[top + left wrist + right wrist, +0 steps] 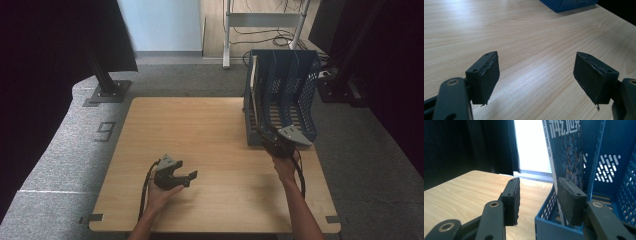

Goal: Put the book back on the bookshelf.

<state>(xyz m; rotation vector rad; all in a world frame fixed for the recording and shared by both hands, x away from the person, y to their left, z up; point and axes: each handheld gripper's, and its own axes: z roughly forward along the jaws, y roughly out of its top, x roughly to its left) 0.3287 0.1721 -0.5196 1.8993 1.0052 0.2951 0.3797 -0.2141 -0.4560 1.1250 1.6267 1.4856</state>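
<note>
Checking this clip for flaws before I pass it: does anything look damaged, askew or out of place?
The black pads on the left gripper are worn, with ragged, peeling edges. In the blue file rack the magazine leans at a tilt in the leftmost slot rather than standing straight. The right gripper straddles the rack's wall, open.

Dim high view with black side curtains, bright doorway glare beyond, soft sheen on table (529, 32), near claws slightly blurred

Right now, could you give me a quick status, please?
Left gripper open over table. Right gripper open, astride blue rack wall beside magazine. Nothing in the way.
</note>
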